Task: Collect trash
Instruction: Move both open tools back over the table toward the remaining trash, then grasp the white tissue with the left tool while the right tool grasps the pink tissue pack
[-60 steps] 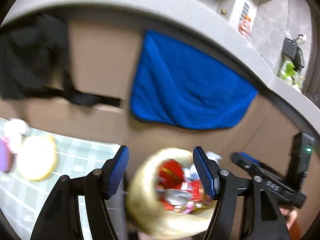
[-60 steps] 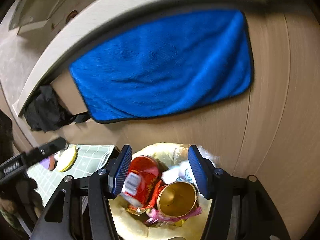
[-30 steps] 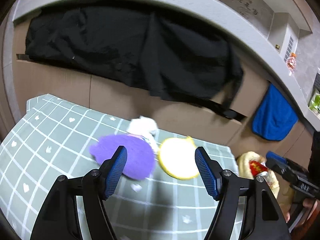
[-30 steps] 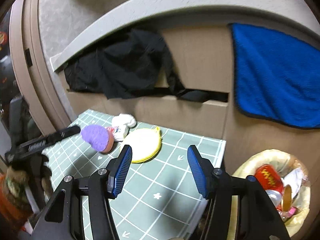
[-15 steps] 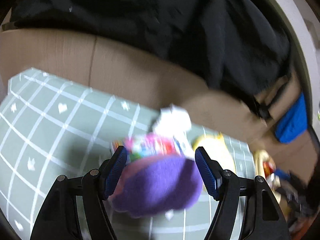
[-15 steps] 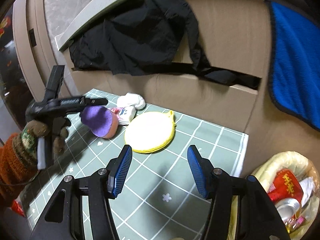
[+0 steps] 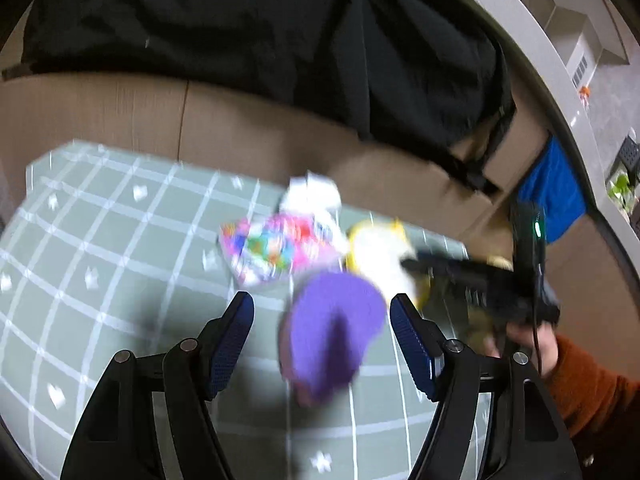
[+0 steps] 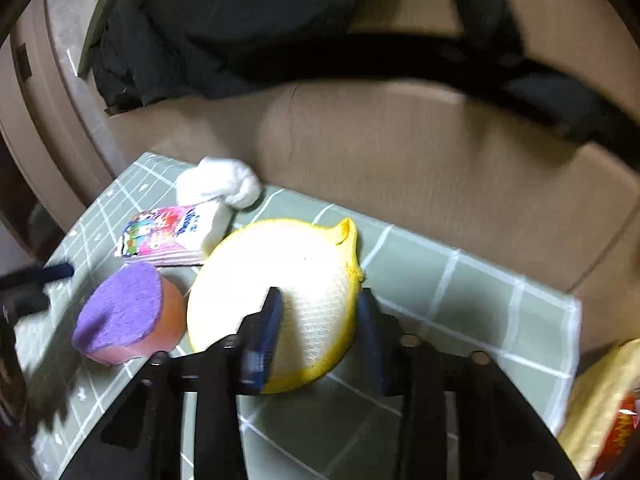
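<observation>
1. The colourful crinkled wrapper lies at eleven o'clock on the worktop, touching a white wad.
2. My right gripper jaws straddle the yellow pad, seemingly pinching it; my left gripper is spread around the purple sponge.
3. Bare cloth lies at four o'clock.

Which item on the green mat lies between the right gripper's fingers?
The round yellow sponge: the right gripper straddles it, while the purple sponge lies to its left.

My right hand-held gripper covers the yellow pad's near edge; I can't tell contact. The trash bag is cut off at the frame's edge.
</observation>
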The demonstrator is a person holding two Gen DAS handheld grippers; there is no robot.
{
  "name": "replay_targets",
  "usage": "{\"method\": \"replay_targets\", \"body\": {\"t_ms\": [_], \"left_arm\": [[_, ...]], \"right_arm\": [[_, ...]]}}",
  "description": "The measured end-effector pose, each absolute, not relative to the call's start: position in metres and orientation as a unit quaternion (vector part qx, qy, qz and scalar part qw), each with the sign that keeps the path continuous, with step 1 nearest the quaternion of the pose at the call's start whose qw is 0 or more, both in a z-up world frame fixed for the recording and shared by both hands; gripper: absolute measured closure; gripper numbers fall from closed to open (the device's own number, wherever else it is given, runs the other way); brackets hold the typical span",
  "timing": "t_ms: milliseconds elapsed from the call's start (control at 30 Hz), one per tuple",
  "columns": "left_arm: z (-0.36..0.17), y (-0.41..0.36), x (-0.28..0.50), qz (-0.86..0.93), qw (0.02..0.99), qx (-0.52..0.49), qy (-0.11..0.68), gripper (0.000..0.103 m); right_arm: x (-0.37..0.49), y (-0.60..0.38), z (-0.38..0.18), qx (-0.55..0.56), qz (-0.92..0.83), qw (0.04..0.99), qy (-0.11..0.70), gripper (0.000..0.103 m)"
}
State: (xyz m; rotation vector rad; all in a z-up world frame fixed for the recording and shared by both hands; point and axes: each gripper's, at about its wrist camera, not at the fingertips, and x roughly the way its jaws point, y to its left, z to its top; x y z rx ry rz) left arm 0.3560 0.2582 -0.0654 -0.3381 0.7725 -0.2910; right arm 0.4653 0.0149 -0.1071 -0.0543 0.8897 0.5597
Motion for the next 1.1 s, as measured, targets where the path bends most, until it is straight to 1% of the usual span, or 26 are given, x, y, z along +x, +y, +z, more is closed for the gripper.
{"method": "replay_targets", "body": {"t_ms": [33, 67, 100, 167, 300, 400, 533, 600, 633, 667, 700, 733, 767, 800, 867, 933, 1000, 1067, 1100], "left_arm": [[-0.062, 0.258, 0.367, -0.14, 0.905, -0.159, 0.369, 0.031], [-0.06, 0.256, 0.377, -0.144, 0.905, -0.155, 0.369, 0.029], [-0.061, 0.253, 0.396, -0.157, 0.9, -0.149, 0.379, 0.028], [-0.065, 0.245, 0.421, -0.159, 0.894, -0.136, 0.396, 0.027], [-0.073, 0.226, 0.467, -0.139, 0.895, -0.102, 0.411, 0.027], [-0.083, 0.215, 0.501, -0.12, 0.885, -0.099, 0.439, 0.027], [-0.093, 0.208, 0.525, -0.104, 0.874, -0.098, 0.465, 0.028], [-0.095, 0.207, 0.526, -0.094, 0.871, -0.094, 0.473, 0.044], [-0.096, 0.208, 0.522, -0.09, 0.87, -0.095, 0.476, 0.063], [-0.097, 0.21, 0.516, -0.092, 0.867, -0.102, 0.479, 0.07], [-0.097, 0.212, 0.512, -0.097, 0.865, -0.108, 0.48, 0.072], [-0.097, 0.214, 0.503, -0.099, 0.864, -0.112, 0.48, 0.08], [-0.097, 0.215, 0.496, -0.099, 0.865, -0.111, 0.48, 0.083], [-0.095, 0.218, 0.482, -0.099, 0.867, -0.112, 0.475, 0.084], [-0.092, 0.224, 0.459, -0.102, 0.869, -0.127, 0.467, 0.086], [-0.086, 0.233, 0.433, -0.104, 0.874, -0.146, 0.451, 0.086], [-0.075, 0.245, 0.4, -0.099, 0.886, -0.162, 0.422, 0.086], [-0.063, 0.255, 0.37, -0.087, 0.901, -0.163, 0.392, 0.086], [-0.056, 0.257, 0.36, -0.08, 0.908, -0.161, 0.38, 0.086]], "right_arm": [[0.463, 0.015, -0.107, -0.021, 0.273, 0.864, 0.423, 0.079], [0.46, 0.014, -0.106, -0.02, 0.275, 0.864, 0.421, 0.09], [0.455, 0.012, -0.103, -0.023, 0.273, 0.867, 0.415, 0.091], [0.445, 0.005, -0.099, -0.022, 0.279, 0.869, 0.407, 0.098], [0.418, -0.021, -0.082, -0.022, 0.286, 0.875, 0.389, 0.099], [0.403, -0.042, -0.071, -0.021, 0.276, 0.885, 0.375, 0.099], [0.399, -0.058, -0.066, -0.012, 0.264, 0.889, 0.373, 0.099], [0.398, -0.061, -0.068, -0.007, 0.266, 0.888, 0.375, 0.096], [0.396, -0.064, -0.07, -0.004, 0.267, 0.888, 0.375, 0.094], [0.395, -0.063, -0.071, -0.001, 0.27, 0.886, 0.377, 0.094], [0.395, -0.061, -0.074, -0.001, 0.274, 0.884, 0.378, 0.094], [0.394, -0.058, -0.075, -0.002, 0.278, 0.883, 0.379, 0.094], [0.394, -0.056, -0.076, -0.004, 0.281, 0.881, 0.38, 0.093], [0.395, -0.054, -0.075, -0.006, 0.284, 0.88, 0.38, 0.09], [0.391, -0.048, -0.074, -0.007, 0.299, 0.875, 0.38, 0.078], [0.384, -0.041, -0.072, -0.007, 0.314, 0.871, 0.378, 0.075], [0.377, -0.033, -0.069, -0.009, 0.328, 0.864, 0.38, 0.074], [0.369, -0.017, -0.068, -0.019, 0.345, 0.854, 0.388, 0.07], [0.365, -0.009, -0.067, -0.026, 0.353, 0.85, 0.39, 0.07]]}}
